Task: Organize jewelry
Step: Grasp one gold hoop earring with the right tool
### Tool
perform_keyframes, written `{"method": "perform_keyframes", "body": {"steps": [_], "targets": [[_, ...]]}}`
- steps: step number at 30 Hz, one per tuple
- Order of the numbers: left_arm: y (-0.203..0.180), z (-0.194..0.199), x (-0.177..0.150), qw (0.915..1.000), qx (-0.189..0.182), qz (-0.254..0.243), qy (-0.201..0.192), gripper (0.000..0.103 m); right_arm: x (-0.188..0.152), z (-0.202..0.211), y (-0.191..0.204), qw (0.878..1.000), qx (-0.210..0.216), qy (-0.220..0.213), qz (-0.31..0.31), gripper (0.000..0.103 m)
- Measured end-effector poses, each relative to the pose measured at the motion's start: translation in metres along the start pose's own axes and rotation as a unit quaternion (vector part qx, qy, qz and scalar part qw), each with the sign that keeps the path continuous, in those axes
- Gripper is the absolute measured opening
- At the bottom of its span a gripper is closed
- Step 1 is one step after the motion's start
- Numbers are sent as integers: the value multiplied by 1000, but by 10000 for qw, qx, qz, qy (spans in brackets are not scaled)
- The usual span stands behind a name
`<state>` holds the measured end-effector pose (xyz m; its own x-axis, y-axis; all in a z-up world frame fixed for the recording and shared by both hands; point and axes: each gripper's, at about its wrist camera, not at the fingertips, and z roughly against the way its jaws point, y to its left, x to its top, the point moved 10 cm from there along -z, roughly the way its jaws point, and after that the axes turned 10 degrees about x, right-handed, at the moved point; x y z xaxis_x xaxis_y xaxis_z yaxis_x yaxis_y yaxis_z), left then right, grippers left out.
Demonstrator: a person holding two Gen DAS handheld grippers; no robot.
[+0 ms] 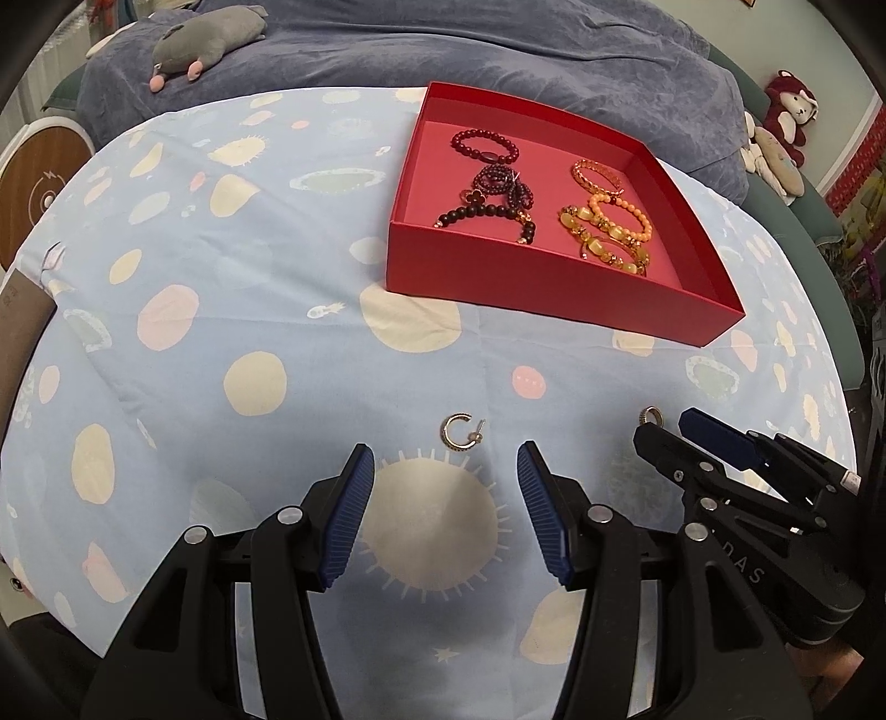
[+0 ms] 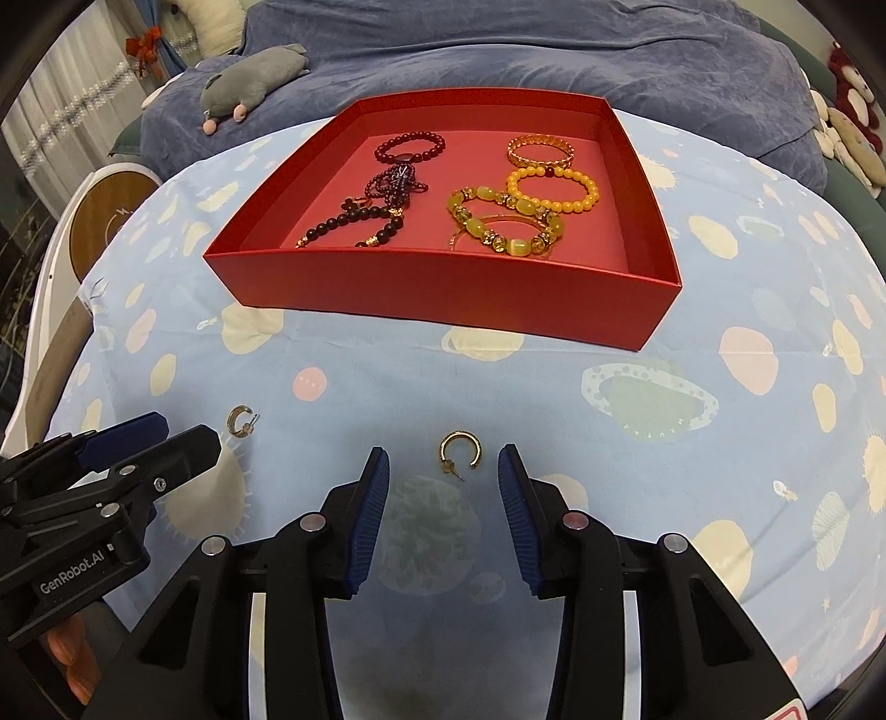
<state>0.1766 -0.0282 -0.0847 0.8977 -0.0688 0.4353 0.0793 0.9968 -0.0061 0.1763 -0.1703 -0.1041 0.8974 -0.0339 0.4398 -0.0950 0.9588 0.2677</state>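
Two small gold hoop earrings lie on the patterned blue cloth. One earring (image 1: 462, 436) lies just ahead of my open, empty left gripper (image 1: 446, 462); it also shows in the right wrist view (image 2: 242, 421). The other earring (image 2: 461, 453) lies between the tips of my open, empty right gripper (image 2: 441, 465); in the left wrist view it (image 1: 652, 415) peeks out at the right gripper's tip (image 1: 667, 429). A red box (image 1: 554, 296) (image 2: 443, 288) further back holds dark bead bracelets (image 2: 387, 188) on its left and yellow and orange bracelets (image 2: 531, 205) on its right.
A bed with a blue-grey blanket (image 2: 498, 55) lies behind the table, with a grey plush toy (image 1: 205, 44) on it. Stuffed toys (image 1: 786, 122) sit at the right. A round wooden-faced device (image 1: 39, 183) stands at the left edge.
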Motion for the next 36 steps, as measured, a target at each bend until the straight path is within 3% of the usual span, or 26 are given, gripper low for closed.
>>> {"method": "perform_keyframes", "body": {"steps": [14, 36], "targets": [[-1, -12, 1, 10000, 4, 26, 89, 51, 1, -11, -4, 9999, -86, 73, 92, 16], [-5, -15, 4, 10000, -22, 20, 54, 51, -14, 6, -15, 9999, -102, 5, -115, 16]]}}
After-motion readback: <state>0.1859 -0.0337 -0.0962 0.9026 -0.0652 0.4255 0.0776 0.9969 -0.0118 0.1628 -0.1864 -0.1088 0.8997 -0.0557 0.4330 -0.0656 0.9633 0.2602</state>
